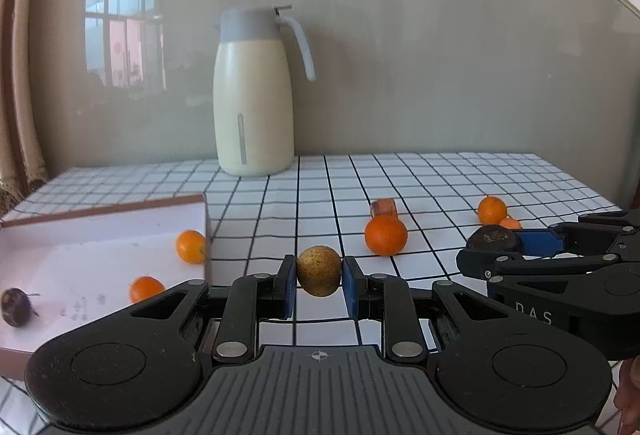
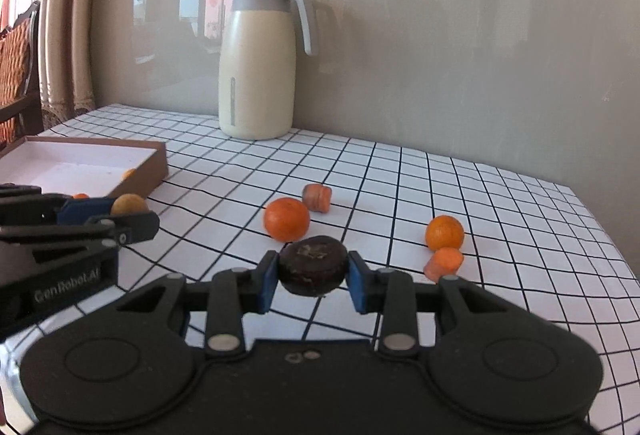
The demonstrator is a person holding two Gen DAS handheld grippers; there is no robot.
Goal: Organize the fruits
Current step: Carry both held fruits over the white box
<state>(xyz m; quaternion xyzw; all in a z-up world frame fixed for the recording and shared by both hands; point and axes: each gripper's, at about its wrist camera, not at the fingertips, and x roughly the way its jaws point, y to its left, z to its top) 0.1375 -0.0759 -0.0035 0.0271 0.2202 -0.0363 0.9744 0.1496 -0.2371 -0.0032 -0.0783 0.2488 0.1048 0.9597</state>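
My left gripper (image 1: 319, 277) is shut on a small speckled yellow-brown fruit (image 1: 319, 271), held above the checked tablecloth just right of the shallow brown box (image 1: 120, 209). Inside the box lie two oranges (image 1: 191, 246) and a dark round fruit (image 1: 16, 307). My right gripper (image 2: 312, 272) is shut on a dark brown flattened fruit (image 2: 312, 265); it also shows at the right of the left wrist view (image 1: 496, 239). On the cloth lie an orange (image 2: 287, 219), another orange (image 2: 444, 232) and two carrot pieces (image 2: 317, 197) (image 2: 444, 262).
A cream jug with a grey lid (image 1: 254, 95) stands at the back against the wall. The table (image 2: 540, 235) with its checked cloth ends at the right. Curtains and a chair (image 2: 20, 75) are off to the left.
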